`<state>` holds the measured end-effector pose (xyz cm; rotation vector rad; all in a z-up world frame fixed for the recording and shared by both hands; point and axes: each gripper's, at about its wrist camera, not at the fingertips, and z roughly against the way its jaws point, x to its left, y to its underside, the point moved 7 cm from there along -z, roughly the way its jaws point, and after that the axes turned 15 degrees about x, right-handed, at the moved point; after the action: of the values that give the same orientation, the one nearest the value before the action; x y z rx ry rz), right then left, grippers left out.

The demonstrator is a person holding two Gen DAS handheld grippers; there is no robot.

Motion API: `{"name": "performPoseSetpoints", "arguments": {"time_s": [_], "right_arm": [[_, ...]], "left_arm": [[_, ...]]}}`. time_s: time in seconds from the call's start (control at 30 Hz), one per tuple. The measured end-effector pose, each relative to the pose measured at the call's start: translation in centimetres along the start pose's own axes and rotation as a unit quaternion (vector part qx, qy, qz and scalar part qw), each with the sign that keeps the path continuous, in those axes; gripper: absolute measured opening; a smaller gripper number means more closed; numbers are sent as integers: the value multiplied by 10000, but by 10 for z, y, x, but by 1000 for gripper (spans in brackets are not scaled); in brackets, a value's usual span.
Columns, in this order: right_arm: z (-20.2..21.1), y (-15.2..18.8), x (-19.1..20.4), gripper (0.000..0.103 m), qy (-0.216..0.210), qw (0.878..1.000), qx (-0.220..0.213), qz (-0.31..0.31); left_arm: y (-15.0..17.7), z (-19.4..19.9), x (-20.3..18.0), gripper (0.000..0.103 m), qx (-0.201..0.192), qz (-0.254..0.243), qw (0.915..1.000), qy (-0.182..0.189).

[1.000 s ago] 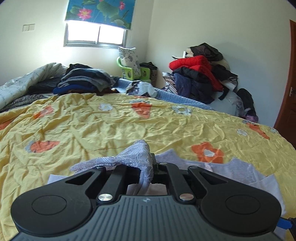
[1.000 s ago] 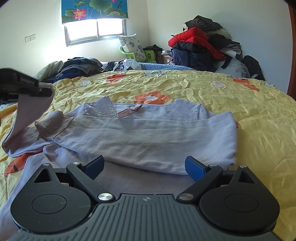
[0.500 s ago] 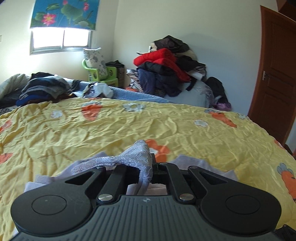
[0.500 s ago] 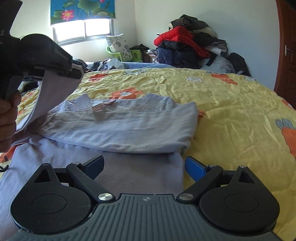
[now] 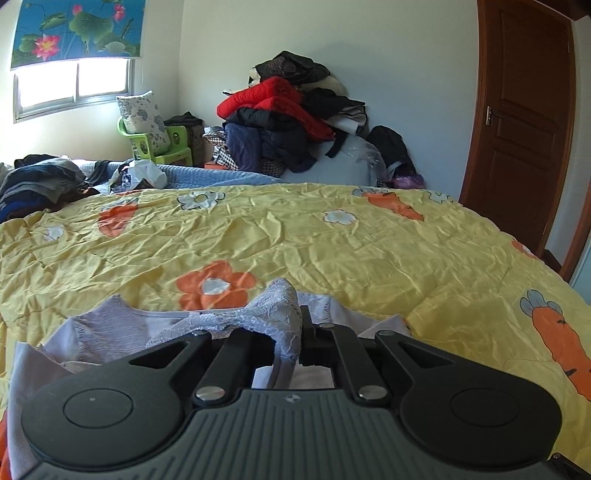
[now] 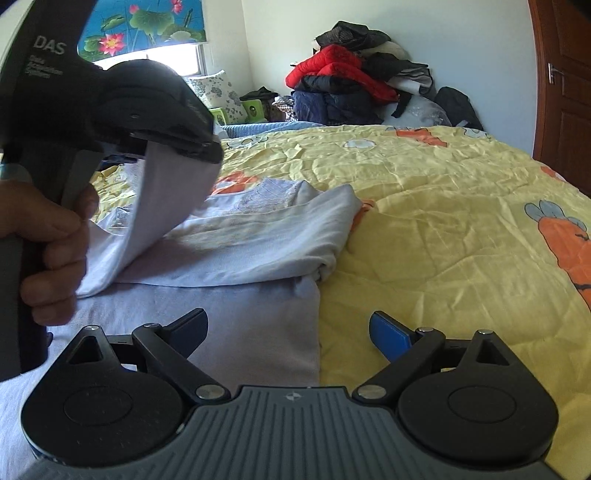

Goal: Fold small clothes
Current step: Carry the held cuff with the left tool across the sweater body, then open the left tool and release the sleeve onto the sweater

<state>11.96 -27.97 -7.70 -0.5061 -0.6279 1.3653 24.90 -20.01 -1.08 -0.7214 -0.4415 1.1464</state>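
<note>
1. Yellow quilt [image 5: 332,243] w/ orange flowers & carrots is covering the bed, lying wrinkled.
2. Heap of jackets [image 5: 288,118], red one on top, is leaning against the far wall.
3. Brown door [image 5: 524,122] is standing shut at right.
4. Window [image 5: 74,88] is glowing under a lotus-print blind [image 5: 77,31].
5. Green chair [image 5: 162,142] is holding a floral pillow [image 5: 142,114] in the corner.
6. Dark folded clothes [image 5: 40,181] are sitting stacked at far left.
</note>
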Motion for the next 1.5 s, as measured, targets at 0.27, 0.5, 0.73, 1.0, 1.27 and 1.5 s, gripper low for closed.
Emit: {"name": "performPoseSetpoints", "arguments": {"time_s": [0.27,0.5,0.73,1.0,1.27,1.5], "right_arm": [[-1,3,-7,95,-102,9998,16,-198],[0,4,-14,95,-171,9990,-14,-417],[7,6,-19,95,64,9990,-64,-428],[13,10,-35,96,163,9978,-103,-632],[14,13,-43,96,182,9971,-93,-728],[16,15,-46,96,279,9970,-60,-718]], "left_arm": [[0,-13,-13,5,118,-66,9999,4],[1,-17,-20,5,174,-149,9997,43],[4,-21,-31,5,244,-283,9992,107],[9,-24,-47,5,301,-415,9984,241],[13,-26,-65,5,449,-650,9957,490],[14,-25,-80,27,623,-871,9886,1062]]}}
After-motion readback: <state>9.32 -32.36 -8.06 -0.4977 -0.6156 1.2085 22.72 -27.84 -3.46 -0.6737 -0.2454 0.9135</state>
